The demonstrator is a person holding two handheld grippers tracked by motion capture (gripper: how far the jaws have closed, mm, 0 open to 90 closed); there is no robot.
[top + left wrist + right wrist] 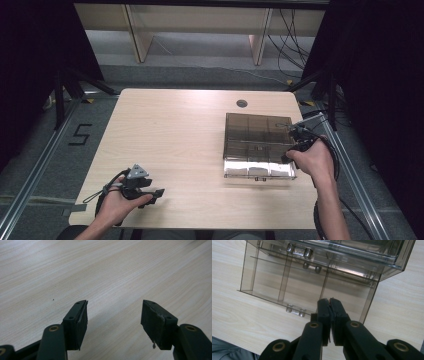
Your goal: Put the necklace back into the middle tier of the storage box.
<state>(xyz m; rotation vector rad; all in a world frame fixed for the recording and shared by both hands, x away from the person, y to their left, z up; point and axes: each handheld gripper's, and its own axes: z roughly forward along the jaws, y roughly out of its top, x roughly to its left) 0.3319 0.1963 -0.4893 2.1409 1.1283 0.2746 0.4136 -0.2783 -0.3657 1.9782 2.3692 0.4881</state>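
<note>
wooden table [170,135], smoky compartment box [257,142]

High view overhead facing forward, both claw cameras close above the table [165,135], right's nearest the box [312,277]

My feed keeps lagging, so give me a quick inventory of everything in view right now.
organiser box: one, smoky clear plastic with dividers, right half of the table, lid open.
table: one, light wood, centre.
cable hole: one, grey, far edge of the table.
floor marking: one, black, floor left of the table.
cables: several, black, floor at far right.
left claw: one, black, near left corner, jaws open over bare wood.
right claw: one, black, jaws shut at the box's right edge.
</note>
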